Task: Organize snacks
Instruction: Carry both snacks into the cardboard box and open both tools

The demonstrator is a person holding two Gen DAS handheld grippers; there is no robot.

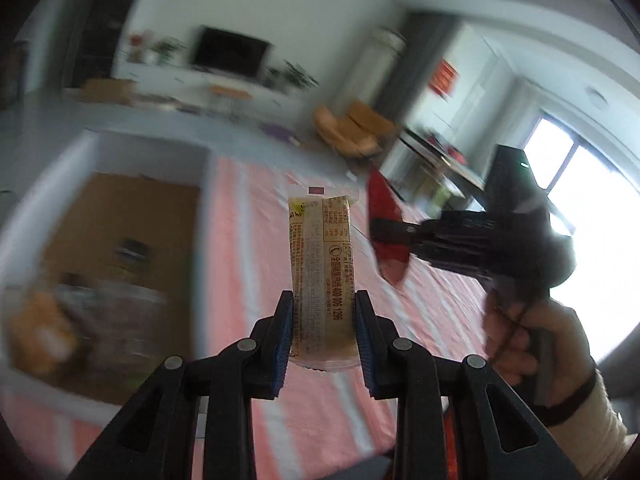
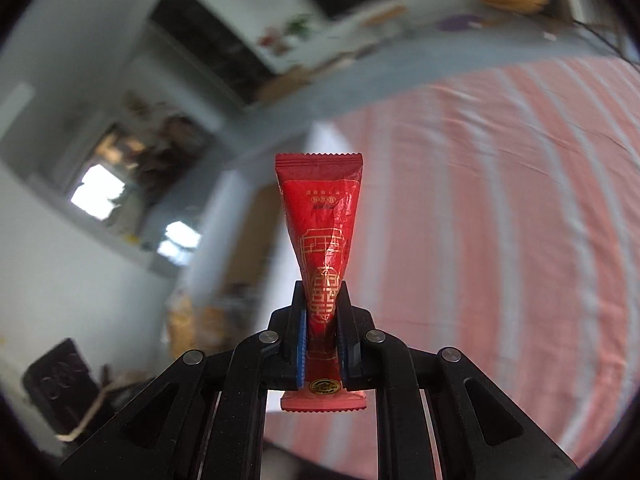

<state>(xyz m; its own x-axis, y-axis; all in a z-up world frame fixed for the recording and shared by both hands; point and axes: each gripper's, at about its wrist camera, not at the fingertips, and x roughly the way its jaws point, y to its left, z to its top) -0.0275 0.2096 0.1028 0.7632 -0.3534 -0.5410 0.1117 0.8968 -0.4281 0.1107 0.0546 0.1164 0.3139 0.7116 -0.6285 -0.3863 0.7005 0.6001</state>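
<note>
left gripper [image 1: 322, 332] clamps a tan bar [image 1: 322, 264], right gripper [image 2: 322, 340] pinches a red packet [image 2: 320, 240], both likely bound for the box [image 1: 100, 220].

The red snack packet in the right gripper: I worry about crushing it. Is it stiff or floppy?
Likely floppy: the red packet is pinched narrow between the right gripper's fingers and creased above. Probably light. The glossy film may slip.

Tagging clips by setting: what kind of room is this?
Probably a home living room: a television on a white cabinet, an orange lounge chair, and a pink striped cloth over the work surface.
</note>
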